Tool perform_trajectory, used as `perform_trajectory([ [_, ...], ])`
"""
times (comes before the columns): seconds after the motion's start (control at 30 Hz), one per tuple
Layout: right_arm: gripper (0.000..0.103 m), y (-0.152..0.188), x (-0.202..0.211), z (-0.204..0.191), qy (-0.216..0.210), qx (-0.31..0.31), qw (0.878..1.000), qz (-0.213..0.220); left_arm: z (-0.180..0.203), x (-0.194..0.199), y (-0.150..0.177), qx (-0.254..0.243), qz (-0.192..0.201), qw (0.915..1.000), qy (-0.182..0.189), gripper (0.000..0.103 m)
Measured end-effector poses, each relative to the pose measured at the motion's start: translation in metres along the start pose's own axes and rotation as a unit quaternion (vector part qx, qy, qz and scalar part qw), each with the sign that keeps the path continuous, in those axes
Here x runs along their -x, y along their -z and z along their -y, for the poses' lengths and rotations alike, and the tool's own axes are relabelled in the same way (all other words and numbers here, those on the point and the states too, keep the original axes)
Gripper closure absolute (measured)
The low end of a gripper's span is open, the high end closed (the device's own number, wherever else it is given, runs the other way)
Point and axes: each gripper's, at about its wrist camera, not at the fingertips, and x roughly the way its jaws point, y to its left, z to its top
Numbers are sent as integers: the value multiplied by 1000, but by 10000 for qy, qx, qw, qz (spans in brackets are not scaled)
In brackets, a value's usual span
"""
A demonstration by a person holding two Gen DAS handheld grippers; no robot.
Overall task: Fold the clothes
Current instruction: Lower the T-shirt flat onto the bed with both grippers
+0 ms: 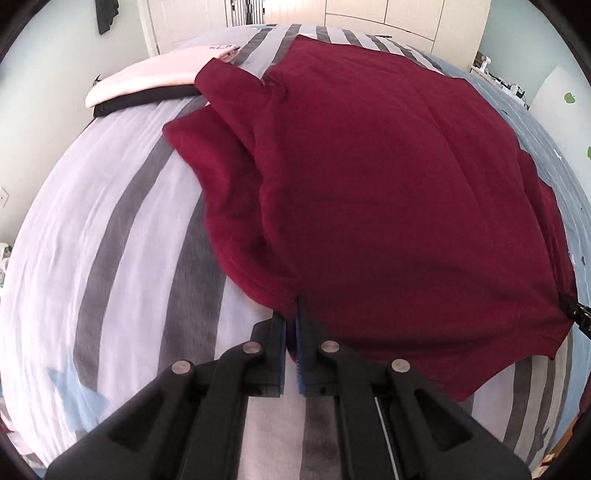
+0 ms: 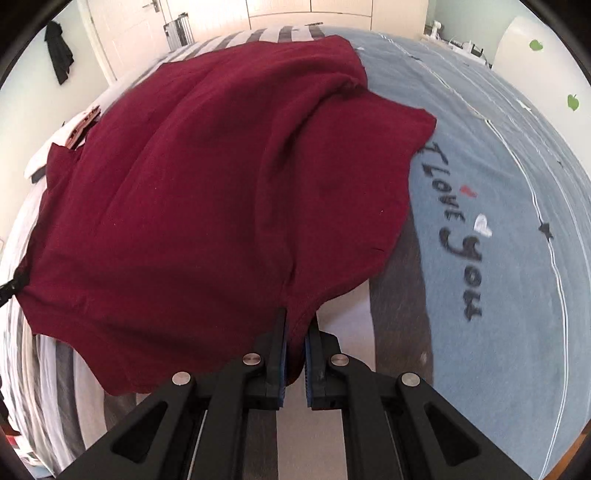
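Maroon shirt (image 1: 388,177) hem is pinched by left gripper (image 1: 291,306) and right gripper (image 2: 297,317), bedspread (image 1: 122,206) bare alongside.

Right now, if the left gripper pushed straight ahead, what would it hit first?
The maroon shirt it already pinches at the hem; the left gripper would press that cloth into the striped bedspread right beneath, probably.

I am working in a home bedroom. A bed (image 1: 122,206) with a grey-and-white striped cover fills most of both views, and its blue half (image 2: 491,206) carries the printed words "I Love You". Beyond the bed's far end stand pale wardrobe doors (image 2: 332,11) and a white room door (image 2: 129,29). A dark garment (image 2: 59,51) hangs on the wall left of that door. Folded clothes (image 1: 144,81) lie on the bed's far left part.
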Motion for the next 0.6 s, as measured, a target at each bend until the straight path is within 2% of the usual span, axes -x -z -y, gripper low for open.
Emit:
perform_trajectory([
  [0.23,97,33,25,5,-78,44,9999,-85,2,26,44,-70,-240,9997,-18,100],
  [0.47,97,98,43,9,-149,152,9979,-613,3,39,109,-40,-734,9972,-103,100],
  [0.6,95,113,40,10,-178,139,9969,-755,4,34,116,28,-779,9969,-40,100],
])
